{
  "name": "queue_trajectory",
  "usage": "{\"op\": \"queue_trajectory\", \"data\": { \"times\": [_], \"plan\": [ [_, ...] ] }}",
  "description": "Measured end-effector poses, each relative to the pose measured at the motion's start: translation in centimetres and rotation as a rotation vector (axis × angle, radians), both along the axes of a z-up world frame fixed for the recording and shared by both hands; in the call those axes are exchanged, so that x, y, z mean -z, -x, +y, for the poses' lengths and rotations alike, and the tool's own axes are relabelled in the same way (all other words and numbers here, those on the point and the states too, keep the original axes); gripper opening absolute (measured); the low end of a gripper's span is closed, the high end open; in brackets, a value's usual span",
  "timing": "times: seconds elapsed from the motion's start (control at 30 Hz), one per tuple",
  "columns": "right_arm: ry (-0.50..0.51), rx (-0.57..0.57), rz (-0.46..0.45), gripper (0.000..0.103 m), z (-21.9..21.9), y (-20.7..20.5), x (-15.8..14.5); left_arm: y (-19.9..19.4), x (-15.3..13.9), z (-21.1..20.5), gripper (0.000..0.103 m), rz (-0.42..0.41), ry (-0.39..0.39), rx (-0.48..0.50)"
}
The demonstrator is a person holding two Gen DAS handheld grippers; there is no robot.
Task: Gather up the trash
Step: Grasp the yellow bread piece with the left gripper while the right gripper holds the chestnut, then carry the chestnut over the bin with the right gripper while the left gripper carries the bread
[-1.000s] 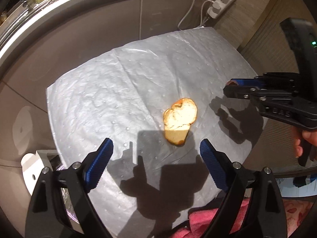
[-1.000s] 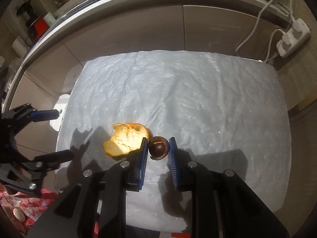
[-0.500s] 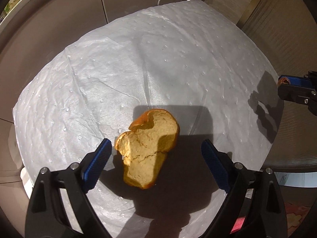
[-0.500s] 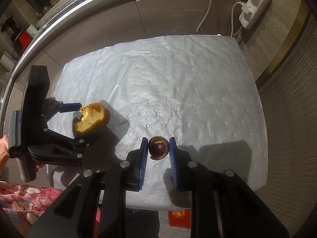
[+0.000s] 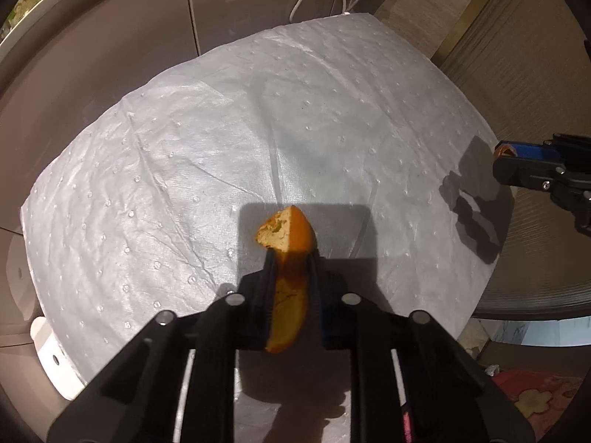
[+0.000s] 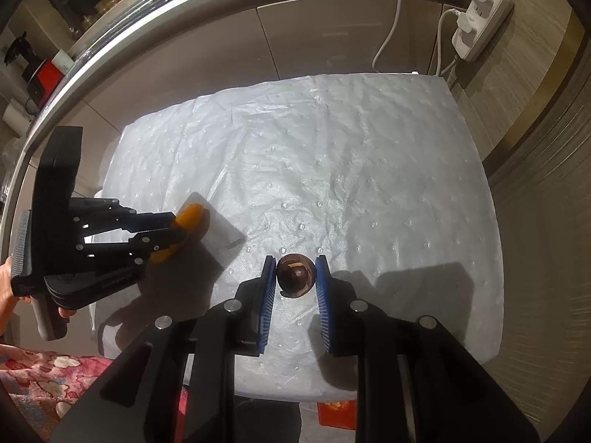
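Orange peel [image 5: 286,258]: curled, pith pale, rind bright, near the left front edge of the white padded sheet [image 5: 295,110]. Left gripper [image 5: 290,254] jaws closing, pads pinching it edgewise, likely for lifting away. Dark round husk [image 6: 295,275] clamped in the barely parted right gripper [image 6: 295,273], above the front edge.

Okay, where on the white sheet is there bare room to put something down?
The white sheet lies bare from its far edge by the power strip to its right edge. The near-left corner is crowded: left gripper closing on orange peel.
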State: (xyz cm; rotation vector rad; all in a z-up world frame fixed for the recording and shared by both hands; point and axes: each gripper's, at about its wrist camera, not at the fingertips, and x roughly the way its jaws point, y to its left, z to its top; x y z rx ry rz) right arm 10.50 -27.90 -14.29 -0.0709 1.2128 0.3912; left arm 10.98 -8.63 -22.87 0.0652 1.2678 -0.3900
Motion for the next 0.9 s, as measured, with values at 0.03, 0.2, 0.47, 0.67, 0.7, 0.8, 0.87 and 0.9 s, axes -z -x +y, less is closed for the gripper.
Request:
{"op": "queue_trajectory", "data": {
  "times": [0.03,0.2,0.47,0.67,0.7,0.8,0.87,0.9],
  "plan": [
    [-0.004,-0.001,-0.003,0.022,0.2,0.0,-0.1,0.0,-0.3,0.5,0.012,-0.006,0.010,-0.011],
    [-0.015,-0.009,-0.015,0.022,1.2,0.2,-0.5,0.3,-1.4,2.7,0.011,-0.010,0.035,-0.048],
    [-0.032,-0.041,-0.036,0.022,3.9,0.9,-1.6,3.4,-4.0,7.8,0.010,-0.034,0.108,-0.136],
    [-0.079,-0.134,-0.044,0.022,9.0,2.4,-3.0,8.2,-7.6,14.7,0.010,-0.109,0.106,-0.245],
    [-0.087,-0.156,-0.044,0.022,10.3,2.7,-3.2,9.0,-8.0,16.0,0.010,-0.115,0.101,-0.267],
    [-0.105,-0.225,-0.041,0.022,14.2,3.7,-3.4,11.7,-8.4,20.1,0.010,-0.125,0.063,-0.333],
    [-0.120,-0.275,-0.032,0.022,17.0,4.5,-3.3,13.2,-8.1,22.7,0.010,-0.118,0.038,-0.375],
    [-0.127,-0.300,-0.025,0.022,18.6,4.9,-3.2,14.1,-7.7,24.0,0.010,-0.108,0.033,-0.396]
  ]
}}
